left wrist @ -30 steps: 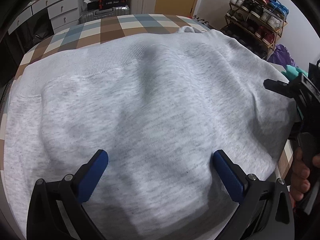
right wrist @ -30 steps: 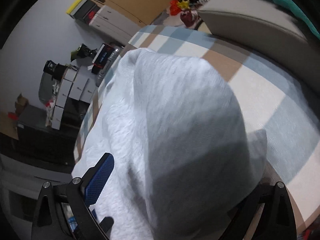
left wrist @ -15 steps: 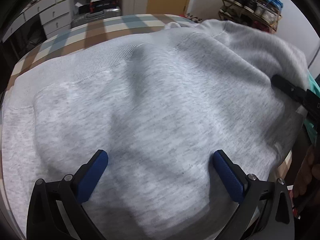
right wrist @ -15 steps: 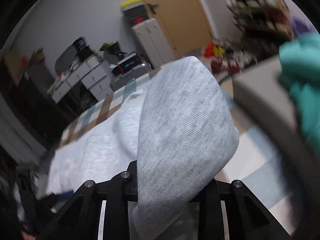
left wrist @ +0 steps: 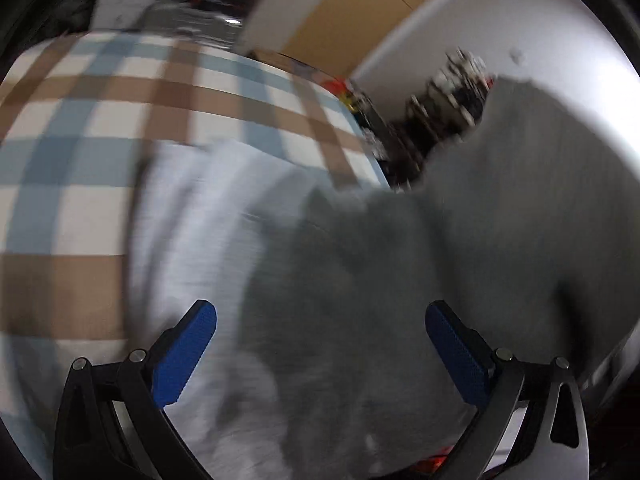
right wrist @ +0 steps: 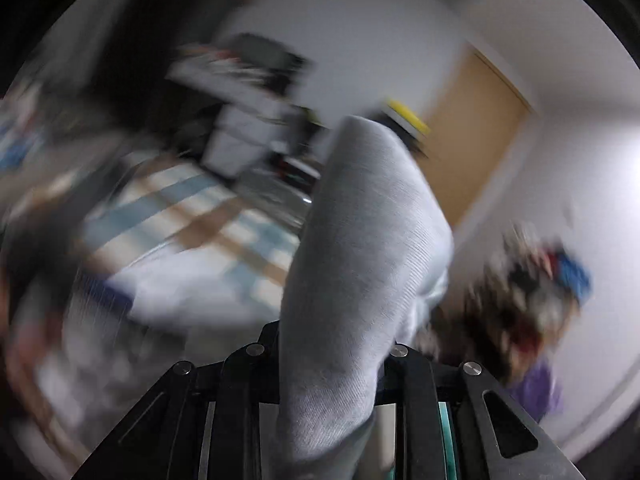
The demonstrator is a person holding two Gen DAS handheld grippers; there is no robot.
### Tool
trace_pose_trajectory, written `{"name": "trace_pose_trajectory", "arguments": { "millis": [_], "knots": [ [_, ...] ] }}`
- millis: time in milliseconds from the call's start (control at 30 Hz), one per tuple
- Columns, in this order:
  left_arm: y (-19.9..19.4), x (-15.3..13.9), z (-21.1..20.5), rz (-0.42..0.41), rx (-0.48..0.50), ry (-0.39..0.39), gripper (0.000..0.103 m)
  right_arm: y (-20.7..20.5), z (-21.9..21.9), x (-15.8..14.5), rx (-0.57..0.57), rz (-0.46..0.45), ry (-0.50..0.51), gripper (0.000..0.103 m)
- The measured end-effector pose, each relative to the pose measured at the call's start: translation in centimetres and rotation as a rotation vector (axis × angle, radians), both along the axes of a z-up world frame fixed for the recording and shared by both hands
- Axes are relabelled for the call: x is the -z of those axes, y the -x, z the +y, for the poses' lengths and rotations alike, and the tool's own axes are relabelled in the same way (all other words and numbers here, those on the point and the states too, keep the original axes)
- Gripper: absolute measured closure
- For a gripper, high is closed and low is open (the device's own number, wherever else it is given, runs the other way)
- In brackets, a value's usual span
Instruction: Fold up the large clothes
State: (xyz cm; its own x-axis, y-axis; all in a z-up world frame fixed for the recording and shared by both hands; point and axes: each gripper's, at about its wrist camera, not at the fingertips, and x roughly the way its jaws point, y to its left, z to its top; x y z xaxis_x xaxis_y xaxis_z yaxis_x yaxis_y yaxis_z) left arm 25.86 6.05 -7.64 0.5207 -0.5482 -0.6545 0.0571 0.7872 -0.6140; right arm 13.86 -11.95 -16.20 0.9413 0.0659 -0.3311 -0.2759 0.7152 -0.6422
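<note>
Left wrist view: the left gripper (left wrist: 320, 344) has its jaws spread wide, and the blue pads (left wrist: 184, 354) on either side press on nothing. Beneath and beyond them lies the grey sweatshirt (left wrist: 360, 280), heaped on the checked bed cover (left wrist: 92, 152) (blue, brown and white squares). The paler part of the garment lies flat on the cover toward the bed's near edge, while a darker, shaded fold rises on the right of the picture, lifted clear of the bed and reaching up past its far right corner. Behind the bed stand white drawer units (left wrist: 120, 4), a tan door (left wrist: 352, 20) and a shoe rack (left wrist: 452, 96); what is in the drawers cannot be told, and the rack's contents are too blurred to name.

Right wrist view: the right gripper (right wrist: 332, 360) has its jaws drawn in and clamped on a fold of the sweatshirt (right wrist: 360, 260), which stands up between the black fingers as a ribbed grey column. The rest of the garment trails down to the left onto the bed cover (right wrist: 192, 216). The room behind is smeared: a white chest of drawers (right wrist: 240, 136), the tan door (right wrist: 476, 136), and the shoe rack (right wrist: 528, 296) low on the right with coloured shapes on its shelves.
</note>
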Motion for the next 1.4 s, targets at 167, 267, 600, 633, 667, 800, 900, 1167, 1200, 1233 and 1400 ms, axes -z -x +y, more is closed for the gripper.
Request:
{"name": "trace_pose_trajectory", "arguments": {
  "millis": [167, 267, 600, 633, 667, 800, 900, 1167, 1200, 1233, 1400],
  "knots": [
    [2.9, 1.1, 9.8, 0.069, -0.184, 0.077, 0.001, 5.1, 7.8, 10.6, -0.133, 0.138, 0.145, 0.08],
    [4.1, 1.8, 12.0, 0.096, -0.154, 0.11, 0.001, 7.0, 10.2, 13.3, -0.132, 0.09, 0.193, 0.078],
    [6.3, 0.8, 0.7, 0.085, 0.328, -0.015, 0.001, 8.0, 9.7, 10.4, -0.12, 0.22, 0.037, 0.054],
    [6.2, 1.4, -0.5, 0.112, 0.371, -0.052, 0.001, 8.3, 9.2, 9.7, -0.146, 0.267, -0.003, 0.04],
    [6.4, 1.8, -1.4, 0.131, 0.4, -0.076, 0.001, 8.7, 8.7, 9.1, -0.182, 0.319, -0.042, 0.031],
    [7.0, 3.0, -2.5, 0.189, 0.419, -0.113, 0.001, 9.9, 4.2, 5.4, -0.25, 0.454, -0.239, 0.017],
    [7.9, 2.4, -2.5, 0.168, 0.41, -0.098, 0.001, 7.6, -1.3, 1.5, -0.16, 0.489, -0.431, 0.012],
    [9.1, 0.5, -7.1, -0.057, 0.42, -0.286, 0.034, -11.5, -6.7, -5.1, 0.199, 0.594, -0.654, 0.008],
    [9.1, 0.6, -7.5, -0.06, 0.421, -0.3, 0.035, -14.9, -6.7, -4.4, 0.254, 0.663, -0.653, 0.008],
    [9.2, 0.7, -8.0, -0.073, 0.426, -0.329, 0.035, -16.5, -6.7, -3.3, 0.289, 0.71, -0.637, 0.008],
    [10.7, 0.3, -9.1, -0.163, 0.428, -0.438, 0.038, -22.6, -7.3, 2.4, 0.465, 0.929, -0.577, 0.01]
  ]
}}
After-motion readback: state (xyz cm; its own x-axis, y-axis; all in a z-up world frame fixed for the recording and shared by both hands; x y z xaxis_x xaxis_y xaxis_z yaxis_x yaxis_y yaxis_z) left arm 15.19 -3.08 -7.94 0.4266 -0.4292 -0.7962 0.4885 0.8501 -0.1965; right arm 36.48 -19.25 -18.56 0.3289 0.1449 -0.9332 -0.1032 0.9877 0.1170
